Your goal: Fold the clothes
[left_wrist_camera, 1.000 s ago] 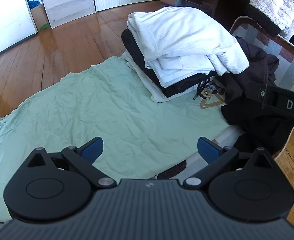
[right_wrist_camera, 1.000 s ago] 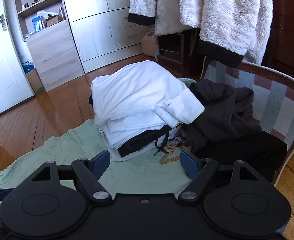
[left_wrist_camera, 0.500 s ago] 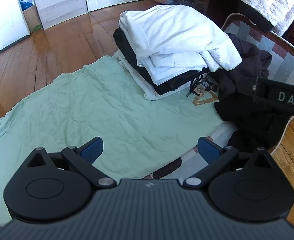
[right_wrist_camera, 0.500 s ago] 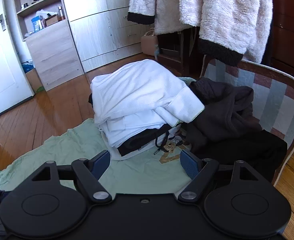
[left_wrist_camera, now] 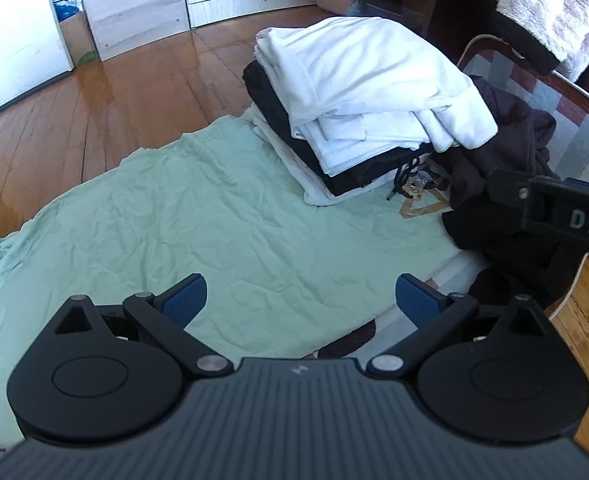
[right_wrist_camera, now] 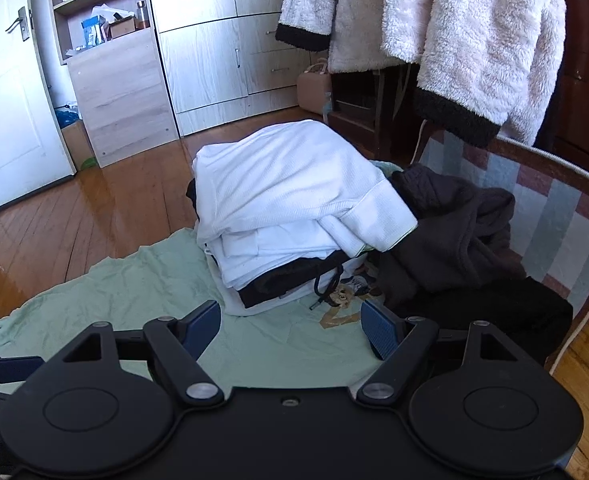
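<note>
— Where's the open ground?
— Wide bare stretch of the green sheet [left_wrist_camera: 222,216], left and centre.
— And the blockers?
— Folded stack [left_wrist_camera: 358,92] behind, dark heap [right_wrist_camera: 454,232] hard beside it, chair back [right_wrist_camera: 566,216] closing the right.

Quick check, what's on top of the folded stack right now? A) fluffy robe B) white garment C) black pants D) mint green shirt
B: a white garment lies on top of the folded stack, with a black layer under it; the mint green shirt is spread flat beside the stack.
</note>
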### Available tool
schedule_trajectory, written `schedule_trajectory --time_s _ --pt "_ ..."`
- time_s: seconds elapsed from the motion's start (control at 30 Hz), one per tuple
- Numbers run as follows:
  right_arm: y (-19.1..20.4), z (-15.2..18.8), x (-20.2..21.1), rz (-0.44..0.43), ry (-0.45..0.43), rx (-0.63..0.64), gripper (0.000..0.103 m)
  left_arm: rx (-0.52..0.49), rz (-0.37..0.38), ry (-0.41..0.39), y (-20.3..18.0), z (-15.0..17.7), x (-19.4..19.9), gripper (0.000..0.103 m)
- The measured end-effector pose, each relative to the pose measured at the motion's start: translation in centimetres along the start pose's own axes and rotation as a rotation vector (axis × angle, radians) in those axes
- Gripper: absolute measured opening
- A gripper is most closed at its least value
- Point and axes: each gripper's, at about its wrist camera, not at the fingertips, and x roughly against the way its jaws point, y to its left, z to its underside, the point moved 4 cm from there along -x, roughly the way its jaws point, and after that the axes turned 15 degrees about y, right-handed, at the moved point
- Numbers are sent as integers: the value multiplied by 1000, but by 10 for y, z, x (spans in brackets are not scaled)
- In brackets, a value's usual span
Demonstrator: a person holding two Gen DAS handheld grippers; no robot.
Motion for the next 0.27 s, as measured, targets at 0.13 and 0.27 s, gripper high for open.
schedule_trajectory --time_s 0.13,0.27 --pt "2 0 1 2 -5 3 81 4 9 6 5 2 -3 103" --pt "5 2 -1 6 11 21 81 8 7 9 7 3 -6 103"
